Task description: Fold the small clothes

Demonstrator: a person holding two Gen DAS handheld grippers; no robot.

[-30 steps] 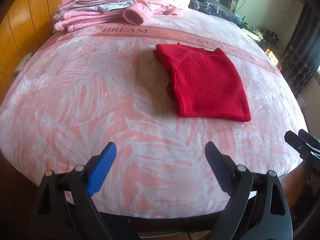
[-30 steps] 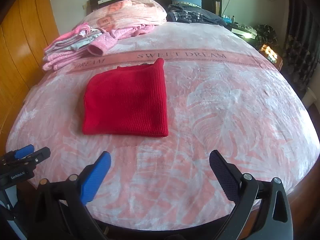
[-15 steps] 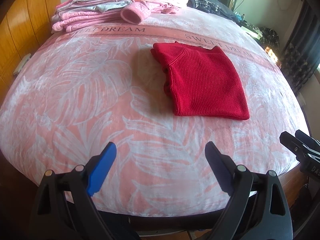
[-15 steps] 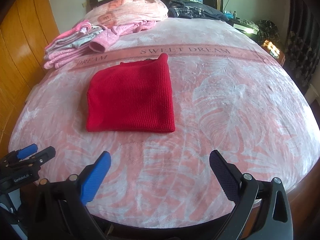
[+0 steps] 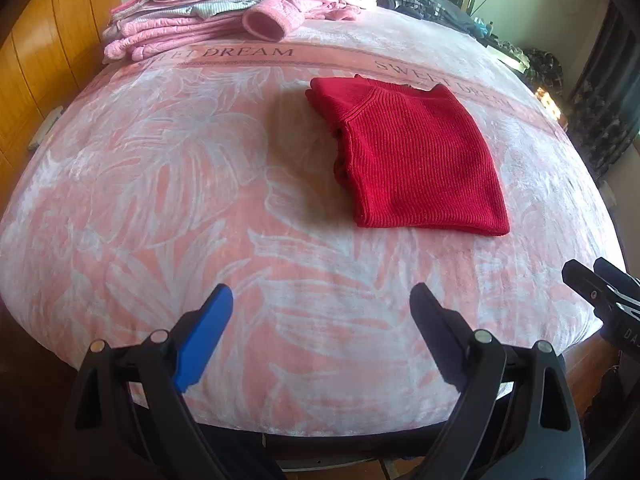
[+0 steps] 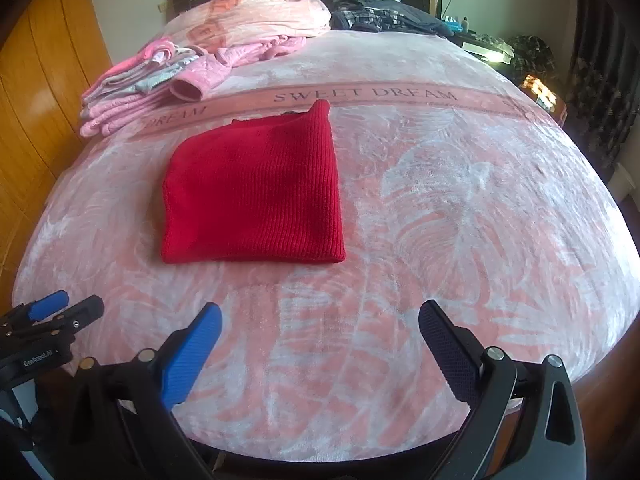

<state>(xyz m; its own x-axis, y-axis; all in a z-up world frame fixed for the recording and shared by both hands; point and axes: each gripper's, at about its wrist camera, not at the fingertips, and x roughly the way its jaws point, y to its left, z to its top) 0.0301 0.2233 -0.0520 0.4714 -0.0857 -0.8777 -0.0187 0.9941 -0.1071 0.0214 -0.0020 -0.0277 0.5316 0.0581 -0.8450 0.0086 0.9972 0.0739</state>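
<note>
A red knit sweater [image 5: 416,160] lies already folded into a compact rectangle on the bed [image 5: 160,184], just on the near side of the "SWEET DREAM" band [image 6: 360,98] printed across the blanket. The left gripper [image 5: 320,320] and the right gripper [image 6: 320,340] both hang above the foot end of the bed, well short of the sweater, each with its jaws spread wide and holding nothing.

The fold looks finished or nearly so, so the step in hand is probably a last tidy or a move to the stack of pink folded clothes [image 5: 192,24] beyond the band, at the sweater's far left. To do it well, both grippers should take the near hem at its two corners, pinching through all layers together so the bundle does not slide open, and lift it level.

The sweater's long axis runs from the near hem away towards the band. Its folded shoulder and ribbed collar end point at the band, with loose layered edges showing along its left side in the left wrist view.
</note>
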